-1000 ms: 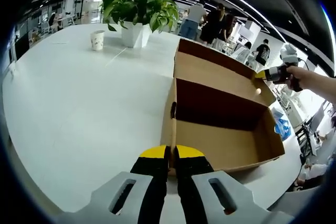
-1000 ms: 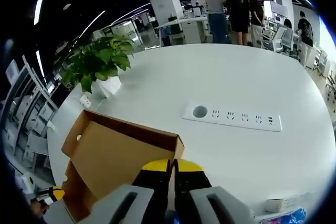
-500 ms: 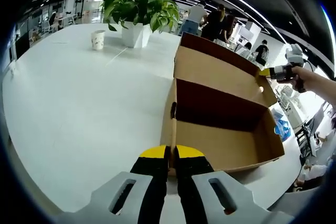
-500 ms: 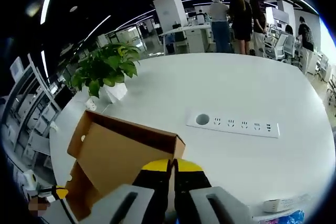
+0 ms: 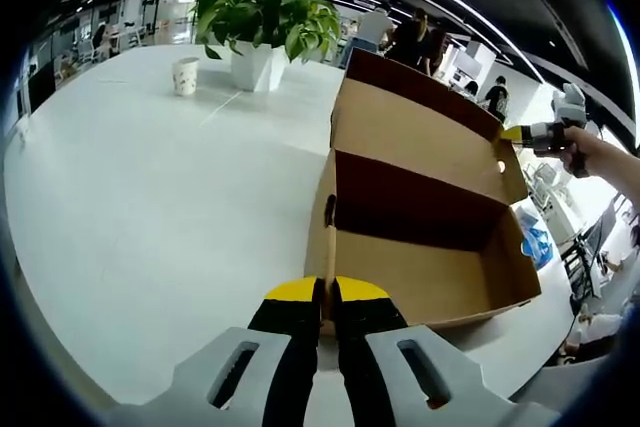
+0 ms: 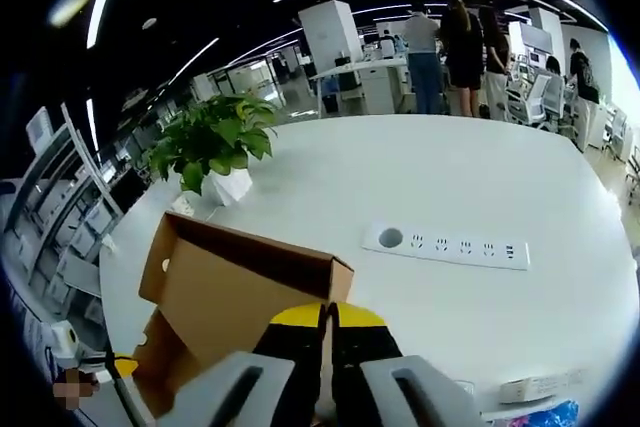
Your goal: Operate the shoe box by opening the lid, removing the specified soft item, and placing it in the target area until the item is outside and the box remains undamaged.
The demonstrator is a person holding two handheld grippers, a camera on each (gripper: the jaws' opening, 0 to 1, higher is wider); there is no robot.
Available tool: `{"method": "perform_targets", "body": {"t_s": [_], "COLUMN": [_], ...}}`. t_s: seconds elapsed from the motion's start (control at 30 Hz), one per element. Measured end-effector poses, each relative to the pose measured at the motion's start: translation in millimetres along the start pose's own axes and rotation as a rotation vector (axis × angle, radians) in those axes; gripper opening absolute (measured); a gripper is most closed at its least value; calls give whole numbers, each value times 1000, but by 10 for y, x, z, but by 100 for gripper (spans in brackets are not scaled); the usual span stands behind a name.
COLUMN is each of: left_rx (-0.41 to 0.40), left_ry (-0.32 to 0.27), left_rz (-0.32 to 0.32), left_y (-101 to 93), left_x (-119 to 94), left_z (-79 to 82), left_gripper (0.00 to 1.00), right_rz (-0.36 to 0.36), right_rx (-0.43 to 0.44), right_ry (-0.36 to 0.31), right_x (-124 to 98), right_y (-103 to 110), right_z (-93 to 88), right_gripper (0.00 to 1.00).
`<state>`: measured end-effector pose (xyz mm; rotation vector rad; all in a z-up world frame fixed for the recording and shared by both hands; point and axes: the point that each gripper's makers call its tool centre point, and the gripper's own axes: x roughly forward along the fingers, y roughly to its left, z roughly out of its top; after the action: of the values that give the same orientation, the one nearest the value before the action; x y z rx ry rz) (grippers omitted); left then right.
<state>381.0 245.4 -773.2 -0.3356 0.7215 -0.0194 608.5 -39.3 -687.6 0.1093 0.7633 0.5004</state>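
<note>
A brown cardboard shoe box [image 5: 430,277] lies open on the white table [image 5: 150,197]. The part of its inside that I see is bare cardboard. My left gripper [image 5: 327,293] is shut on the top edge of the box's near end wall. The lid [image 5: 415,132] stands up at the far side, hinged along the back wall. My right gripper [image 6: 327,315] is shut on the lid's free edge, with the lid [image 6: 240,287] spreading away below it. In the left gripper view the right gripper [image 5: 522,134] shows at the lid's right corner, held by a hand.
A potted plant [image 5: 265,22] and a paper cup [image 5: 186,75] stand at the far side of the table. A white power strip [image 6: 450,247] is set into the tabletop beyond the lid. Several people [image 6: 440,42] stand farther back among desks. Something blue [image 5: 535,242] lies past the box.
The lid has swung up to a steeper angle, and the right gripper holding it has risen. The left gripper and the box body have stayed in place.
</note>
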Motion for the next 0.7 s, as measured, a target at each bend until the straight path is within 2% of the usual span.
{"method": "perform_targets", "body": {"t_s": [0.5,0.7], "left_rx": [10,21], "left_ry": [3,5], "left_rz": [-6,-12], "left_y": [45,1], "left_x": [16,-23], "left_z": [1,-21], "left_gripper": [2,2], "right_rz": [7,10], "right_rx": [-41,-51], "right_ry": [-43,-59], "right_x": [-204,-283], "right_y": [104,142], "right_z": [10,-10], "right_gripper": [0,0]}}
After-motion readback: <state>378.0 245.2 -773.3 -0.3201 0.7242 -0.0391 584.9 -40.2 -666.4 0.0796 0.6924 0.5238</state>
